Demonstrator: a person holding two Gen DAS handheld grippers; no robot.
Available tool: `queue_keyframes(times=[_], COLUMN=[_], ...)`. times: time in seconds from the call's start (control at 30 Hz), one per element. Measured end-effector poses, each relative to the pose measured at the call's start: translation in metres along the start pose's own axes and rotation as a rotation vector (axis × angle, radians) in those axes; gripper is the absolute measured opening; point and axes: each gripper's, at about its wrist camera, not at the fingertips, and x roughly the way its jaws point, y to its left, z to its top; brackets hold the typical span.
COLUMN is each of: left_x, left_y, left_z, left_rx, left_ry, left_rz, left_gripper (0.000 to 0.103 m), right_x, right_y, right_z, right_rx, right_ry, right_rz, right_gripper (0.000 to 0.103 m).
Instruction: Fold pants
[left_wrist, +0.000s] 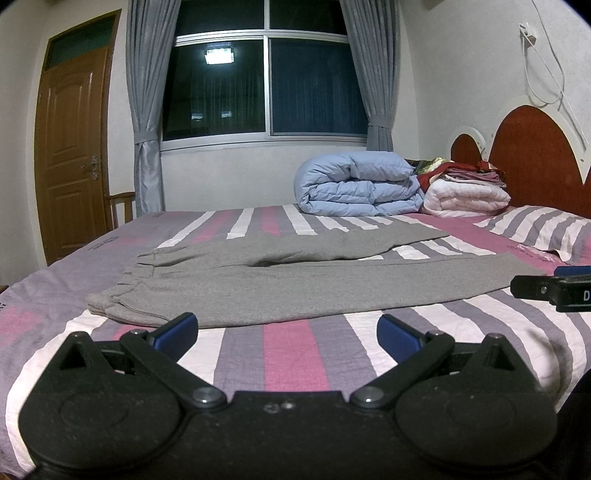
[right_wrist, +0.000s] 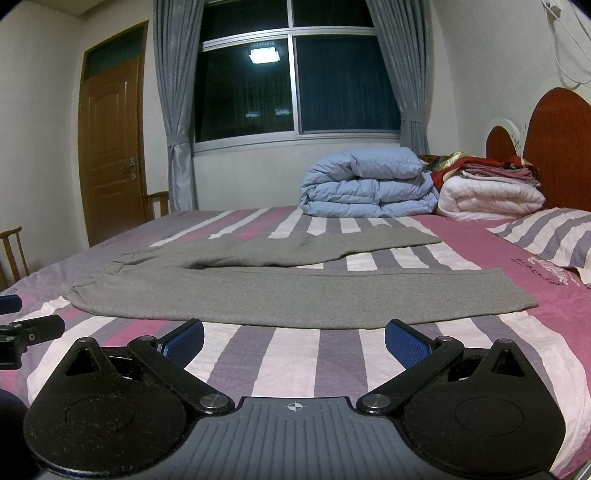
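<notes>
Grey pants (left_wrist: 295, 284) lie flat on the striped bed (left_wrist: 291, 354), waistband to the left, both legs running right and spread apart. My left gripper (left_wrist: 288, 330) hovers open just before the near leg's edge, nothing between its blue pads (left_wrist: 177, 330). The right gripper's black tip (left_wrist: 546, 290) shows at the right edge, over the near leg's cuff end. In the right wrist view the same pants (right_wrist: 295, 295) stretch across, and my right gripper (right_wrist: 293, 338) stands open just short of the near leg. The left gripper's tip (right_wrist: 26, 330) shows at the far left.
A folded blue duvet (left_wrist: 358, 184), a white quilt (left_wrist: 465, 197) and stacked red and pink linens (left_wrist: 472, 171) sit at the bed's far side by the red headboard (left_wrist: 535, 155). A striped pillow (left_wrist: 543, 229) lies right. A wooden door (left_wrist: 74, 147) and chair stand left.
</notes>
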Motion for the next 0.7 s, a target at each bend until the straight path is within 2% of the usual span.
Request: queue_keyframes(times=[0.7], left_x=[0.006], left_y=[0.01], left_z=[-0.003], left_rx=[-0.011], left_ry=[0.009], left_rz=[0.021], left_gripper=[0.097], right_x=[0.001], right_y=[-0.002], right_z=[-0.001], right_rx=[0.004], right_ry=[0.004], right_rz=[-0.004], right_gripper=[0.103])
